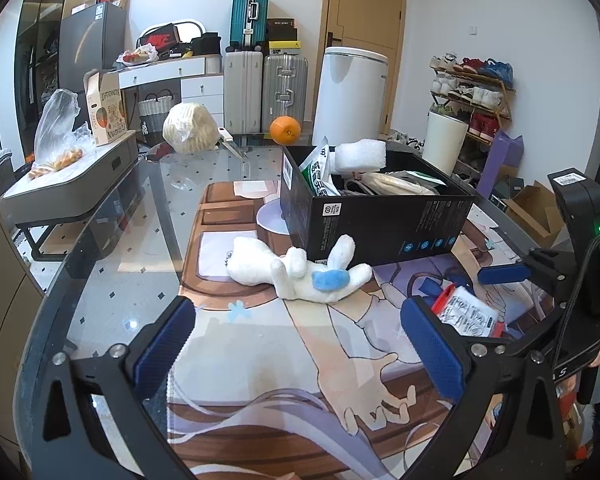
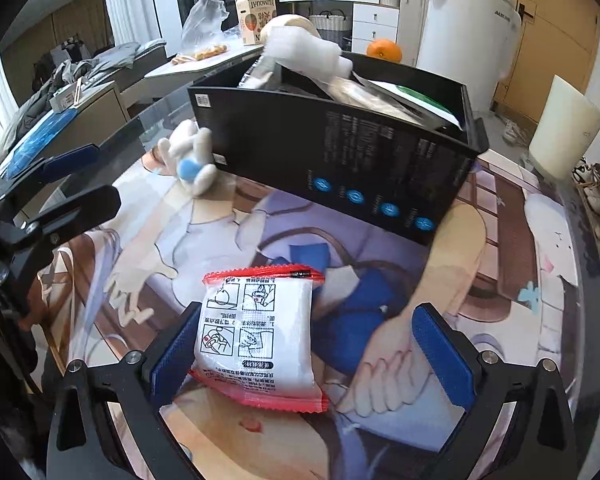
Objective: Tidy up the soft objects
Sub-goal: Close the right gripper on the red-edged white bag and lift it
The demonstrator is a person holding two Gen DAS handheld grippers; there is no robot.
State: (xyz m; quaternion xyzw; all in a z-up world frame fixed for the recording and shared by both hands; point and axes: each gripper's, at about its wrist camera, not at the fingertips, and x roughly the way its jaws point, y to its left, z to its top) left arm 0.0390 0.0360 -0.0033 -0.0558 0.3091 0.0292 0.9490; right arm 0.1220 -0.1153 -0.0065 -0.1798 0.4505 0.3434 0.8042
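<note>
Two claws worked over a glass desk (image 1: pixel 112 216) covered partly by a printed mat (image 1: pixel 260 360). A black box (image 1: pixel 376 216) stood on the mat, already holding soft packets and a white foam piece (image 1: pixel 360 154), so it looked like the collecting place for the soft things.

In the left wrist view, the left claw (image 1: pixel 300 344) was spread wide with nothing between its blue pads, low over the mat. A white plush toy (image 1: pixel 300 270) with a blue patch lay on its side at twelve o'clock from that claw, touching the near wall of the box. It seemed the likely next pick, and the wide spread suited its bulk.

In the right wrist view, the right claw (image 2: pixel 308 344) was also spread. A soft white packet with red edges (image 2: pixel 260 336) lay flat on the mat between its pads, against the left pad and well clear of the right one. The claw was not pinching it; whether the left pad truly touched the packet I could not tell. The box (image 2: pixel 340 160) stood at twelve o'clock from the packet, the plush toy (image 2: pixel 192 160) at ten o'clock beside the box's left corner. The left claw (image 2: pixel 76 178) appeared at nine o'clock.

Judging from this, both the packet and the toy remained outside the box. An orange (image 1: pixel 285 130) sat on the desk beyond the box.
</note>
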